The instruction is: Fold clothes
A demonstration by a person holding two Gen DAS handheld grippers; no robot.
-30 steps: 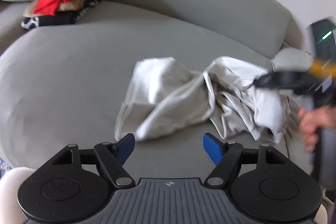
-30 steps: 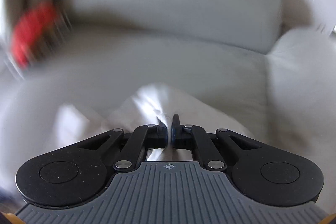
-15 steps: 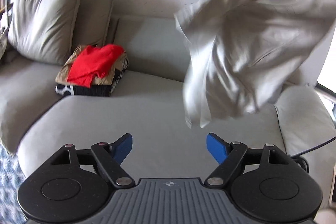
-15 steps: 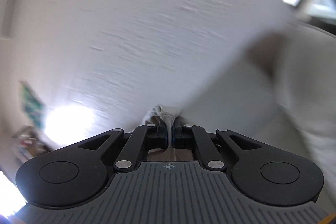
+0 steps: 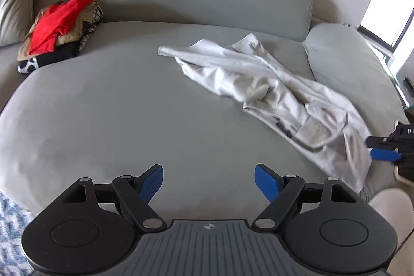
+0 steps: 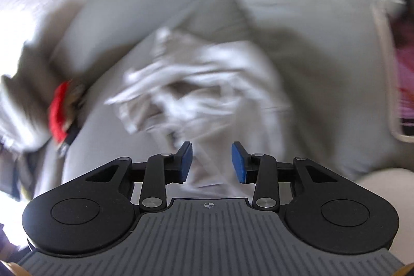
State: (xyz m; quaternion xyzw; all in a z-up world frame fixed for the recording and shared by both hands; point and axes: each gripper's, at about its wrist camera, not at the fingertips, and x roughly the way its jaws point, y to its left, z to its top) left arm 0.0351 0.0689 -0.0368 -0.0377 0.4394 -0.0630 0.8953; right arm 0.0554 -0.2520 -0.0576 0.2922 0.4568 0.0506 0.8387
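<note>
Both grippers (agape) flank, seemingly clear of, crumpled garment [image 5: 271, 92].

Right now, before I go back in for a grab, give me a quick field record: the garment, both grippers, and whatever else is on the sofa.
garment: white shirt, crumpled, lying diagonally on the grey sofa seat, not folded
left gripper: open, empty, above bare seat, apart from the shirt
right gripper: open, holding nothing, at the shirt's near right edge; its view is motion-blurred
other clothes: pile with a red garment on top, far left of the seat
cushion: grey, right of the shirt
</note>
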